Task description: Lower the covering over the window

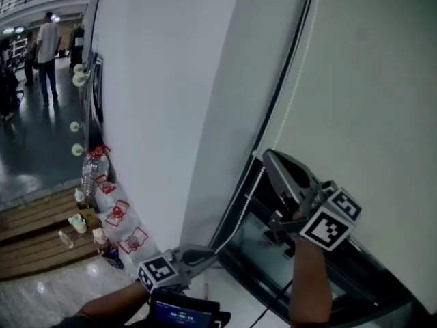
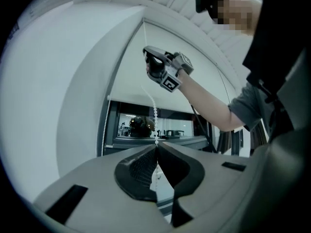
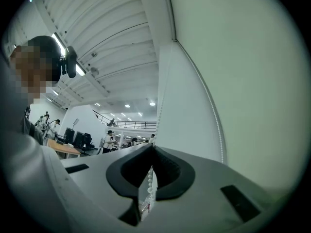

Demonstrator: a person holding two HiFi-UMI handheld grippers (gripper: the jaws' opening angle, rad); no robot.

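Note:
A pale roller blind (image 1: pixel 369 115) covers most of the window; dark glass (image 1: pixel 273 258) shows beneath its bottom edge. A white bead chain (image 1: pixel 240 214) runs down the window's left side. My left gripper (image 1: pixel 208 255) is low, near the wall's foot, shut on the chain (image 2: pixel 154 113), which passes between its pads. My right gripper (image 1: pixel 268 154) is higher, at the blind's lower left corner, also shut, with beads (image 3: pixel 148 178) pinched between its pads. The left gripper view shows the right gripper (image 2: pixel 150 57) raised in front of the blind (image 2: pixel 194 89). A second strand (image 3: pixel 221 140) hangs beside the blind (image 3: pixel 243 57).
A white wall (image 1: pixel 157 101) stands left of the window. Water bottles and bags (image 1: pixel 102 183) line its foot, beside a wooden platform (image 1: pixel 34 231). People (image 1: pixel 46 53) stand far off at the upper left. A small lit screen (image 1: pixel 181 313) sits by my left arm.

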